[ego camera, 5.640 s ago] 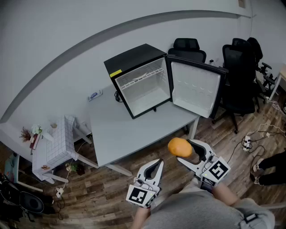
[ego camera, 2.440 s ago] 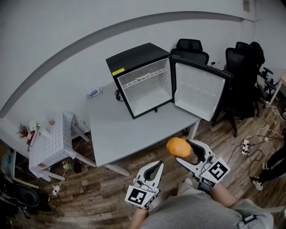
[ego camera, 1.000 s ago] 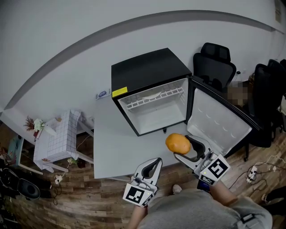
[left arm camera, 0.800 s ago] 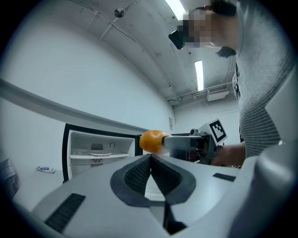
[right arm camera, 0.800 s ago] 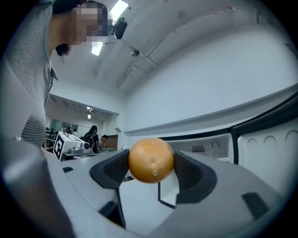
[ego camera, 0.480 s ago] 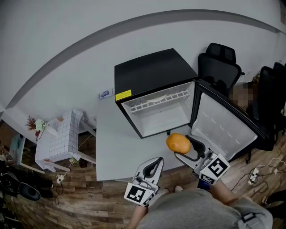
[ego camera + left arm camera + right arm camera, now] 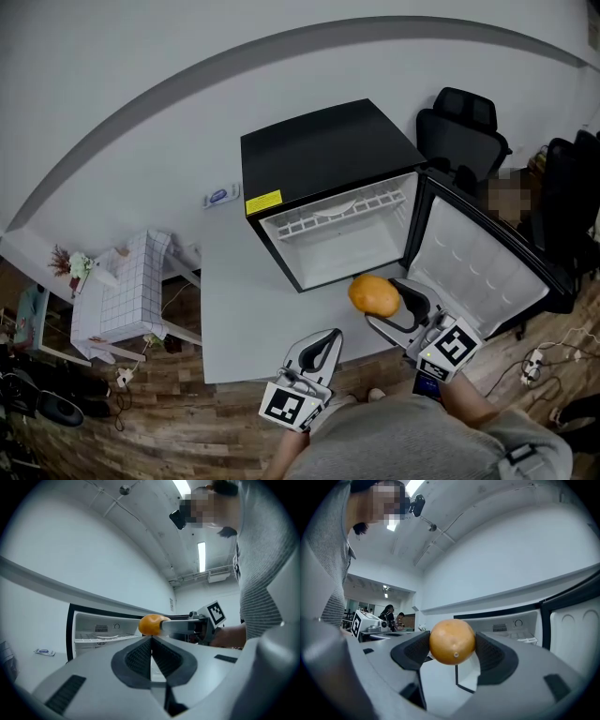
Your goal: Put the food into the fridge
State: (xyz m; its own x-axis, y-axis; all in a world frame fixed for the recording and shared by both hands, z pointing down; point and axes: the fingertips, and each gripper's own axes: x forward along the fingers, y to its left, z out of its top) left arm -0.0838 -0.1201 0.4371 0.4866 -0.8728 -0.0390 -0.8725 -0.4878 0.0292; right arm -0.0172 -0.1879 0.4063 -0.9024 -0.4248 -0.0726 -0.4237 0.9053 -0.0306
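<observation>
Since a few seconds ago you have closed in on the fridge: it fills more of the head view, and the orange you carry has come from out over the floor to just in front of the opening.

Your grey desk (image 7: pixel 246 300) carries the black fridge (image 7: pixel 323 150) on its far right part. Its door (image 7: pixel 478 272) stands swung wide to the right, white inner lining toward you. Inside, the white cabinet holds a wire shelf (image 7: pixel 339 210) high up, with a pale shallow shape lying on it that is too small to identify. A yellow sticker (image 7: pixel 263 202) sits on the top left corner of the frame. Black office chairs (image 7: pixel 464 117) stand to the right, beyond the fridge, and a white tiled side table (image 7: pixel 122 291) stands on the floor well off to the left.

Your right gripper (image 7: pixel 386 306) hangs over the desk's near right edge, near the foot of the opening. Its fingers are clamped on the orange (image 7: pixel 452 641), one pad pressing each side, so the fruit sits squarely between the fingertips and bulges out above and below them.

Your left gripper (image 7: pixel 151 640) is held lower and to the left, near your body, with its fingers pressed together on nothing.
</observation>
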